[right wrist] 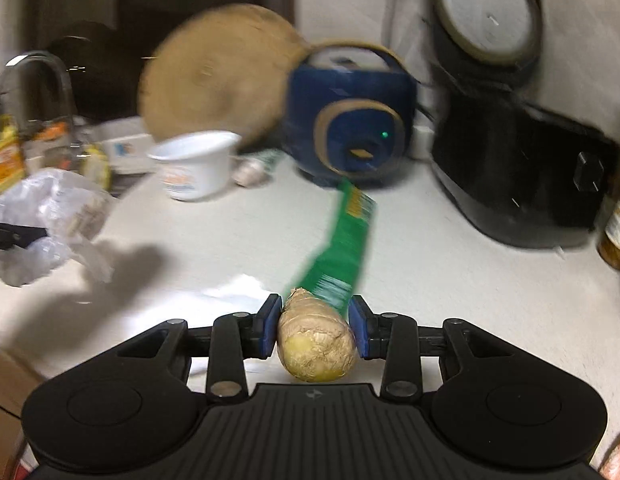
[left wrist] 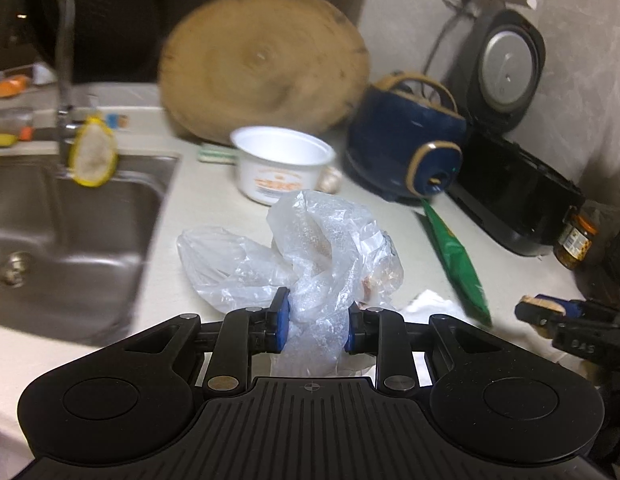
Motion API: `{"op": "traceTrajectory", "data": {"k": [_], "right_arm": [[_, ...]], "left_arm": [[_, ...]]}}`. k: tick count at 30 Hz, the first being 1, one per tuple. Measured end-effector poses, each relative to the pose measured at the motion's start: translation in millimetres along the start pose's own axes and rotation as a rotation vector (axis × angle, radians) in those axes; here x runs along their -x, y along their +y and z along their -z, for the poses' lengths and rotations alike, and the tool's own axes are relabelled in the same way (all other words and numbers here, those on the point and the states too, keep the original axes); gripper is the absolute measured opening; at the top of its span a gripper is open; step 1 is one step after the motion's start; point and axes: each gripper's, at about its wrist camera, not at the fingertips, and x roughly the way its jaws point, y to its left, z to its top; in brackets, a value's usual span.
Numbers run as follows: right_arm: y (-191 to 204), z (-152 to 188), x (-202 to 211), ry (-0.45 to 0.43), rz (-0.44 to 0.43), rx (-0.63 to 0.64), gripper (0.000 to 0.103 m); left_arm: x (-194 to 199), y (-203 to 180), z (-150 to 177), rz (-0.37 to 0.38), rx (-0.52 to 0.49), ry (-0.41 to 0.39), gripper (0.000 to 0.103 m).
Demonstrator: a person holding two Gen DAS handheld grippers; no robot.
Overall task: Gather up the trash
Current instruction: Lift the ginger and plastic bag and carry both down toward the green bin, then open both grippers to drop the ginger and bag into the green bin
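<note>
My left gripper (left wrist: 317, 318) is shut on a crumpled clear plastic bag (left wrist: 305, 248) and holds it above the pale counter (left wrist: 213, 216). The bag also shows at the left of the right wrist view (right wrist: 49, 216). My right gripper (right wrist: 314, 326) is shut on a piece of ginger (right wrist: 316, 340) just above the counter; it shows at the right edge of the left wrist view (left wrist: 546, 312). A green wrapper (right wrist: 342, 248) lies on the counter ahead of the ginger. A crumpled white tissue (left wrist: 426, 304) lies beside it. A white plastic cup (left wrist: 279, 168) stands further back.
A steel sink (left wrist: 69, 216) with a tap (left wrist: 61, 40) is at the left. A round wooden board (left wrist: 265, 64) leans on the wall. A blue kettle-like appliance (left wrist: 406, 136), a black rice cooker (left wrist: 506, 120) and a jar (left wrist: 576, 240) stand at the right. A garlic bulb (left wrist: 332, 180) sits behind the cup.
</note>
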Motion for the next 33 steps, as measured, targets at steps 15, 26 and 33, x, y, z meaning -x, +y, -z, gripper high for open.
{"op": "traceTrajectory", "data": {"k": [15, 26, 33], "right_arm": [[163, 57, 43, 0.127, -0.265, 0.187, 0.036], [167, 148, 11, 0.413, -0.216, 0.198, 0.036], [150, 206, -31, 0.59, -0.204, 0.156, 0.036]], "left_arm": [[136, 109, 80, -0.273, 0.086, -0.069, 0.029], [123, 186, 174, -0.438, 0.149, 0.2, 0.029], [-17, 124, 290, 0.02, 0.2, 0.573, 0.029]]}}
